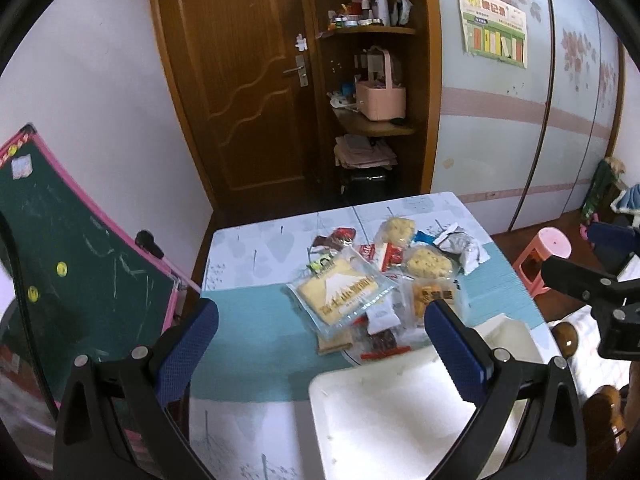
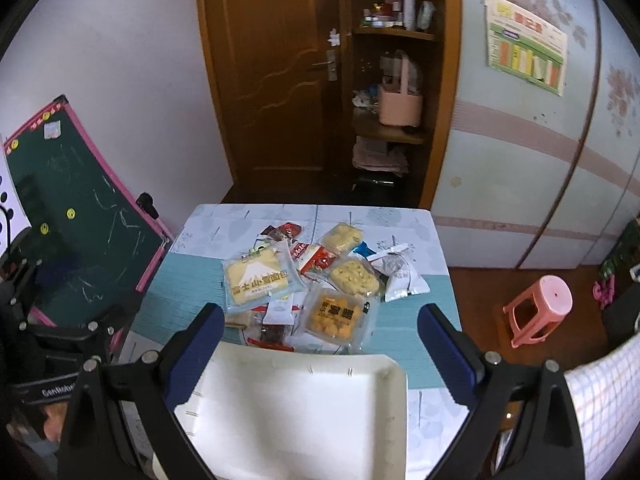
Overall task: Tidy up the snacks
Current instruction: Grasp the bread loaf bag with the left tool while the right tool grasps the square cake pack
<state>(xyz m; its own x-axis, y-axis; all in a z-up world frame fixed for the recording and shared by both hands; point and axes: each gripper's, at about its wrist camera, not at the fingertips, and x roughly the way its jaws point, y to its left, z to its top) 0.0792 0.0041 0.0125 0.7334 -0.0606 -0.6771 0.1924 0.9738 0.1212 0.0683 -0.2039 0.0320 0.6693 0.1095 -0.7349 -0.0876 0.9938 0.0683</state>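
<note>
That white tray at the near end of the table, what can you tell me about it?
The white tray looks like smooth plastic, rectangular with rounded corners and a raised rim. It lies flat on the table's near end and appears empty. The snack pile sits just beyond its far rim, some packets at its edge. Neither gripper touches it.

White tray: near end cut off by bottom edge in both views; left corner hidden behind right gripper finger.
Snack pile: lower packets buried under bread packet and orange-ball packet; kinds not determinable.
Dark red packet: mostly covered; label unreadable.
Wall poster: print too small to read.
Shelf items: too small to identify.
Left gripper: in right wrist view, only part visible at frame edge.
</note>
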